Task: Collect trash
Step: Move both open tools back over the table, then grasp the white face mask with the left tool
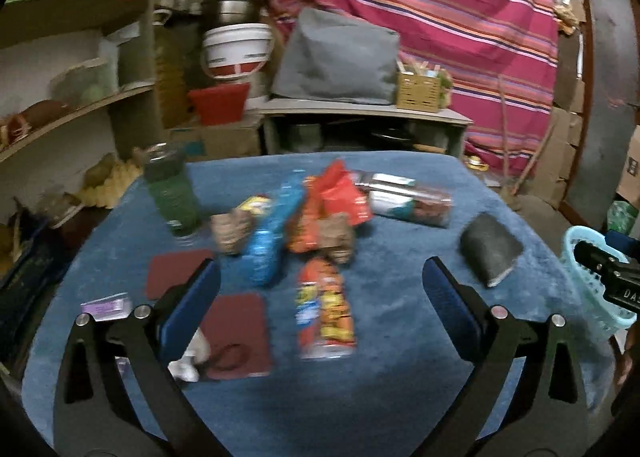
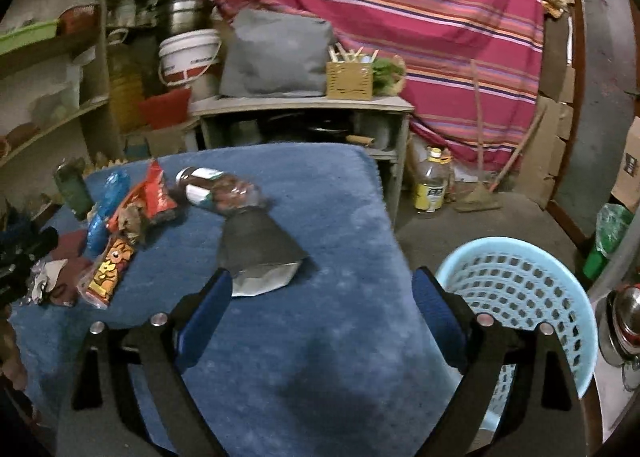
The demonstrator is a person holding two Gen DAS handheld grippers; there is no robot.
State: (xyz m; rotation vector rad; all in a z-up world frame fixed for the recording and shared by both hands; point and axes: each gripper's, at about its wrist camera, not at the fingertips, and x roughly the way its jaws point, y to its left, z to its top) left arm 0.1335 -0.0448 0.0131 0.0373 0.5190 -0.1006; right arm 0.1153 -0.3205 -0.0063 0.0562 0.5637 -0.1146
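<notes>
The trash lay bunched toward the middle and far-left part of the blue-covered tabletop (image 1: 400,337), probably gathered there for picking up, while the pale blue basket (image 2: 532,289) stood just off the tabletop's right edge, where wrappers could be dropped in.

Both tools were empty. The left hand-held gripper (image 1: 320,297) hung over the near edge with its jaws spread wide, the orange snack packet (image 1: 326,309) lying on the tabletop between them. The right hand-held gripper (image 2: 322,305) was likewise wide open above the right edge, one finger in front of the basket, holding nothing.

Counted, though blur made it rough:
- one orange packet
- one blue wrapper (image 1: 272,233)
- one red wrapper (image 1: 344,193)
- one lying bottle (image 2: 220,193)
- one upright green bottle (image 1: 172,193)
- one dark pouch (image 2: 260,253)
- two maroon squares (image 1: 236,333)
</notes>
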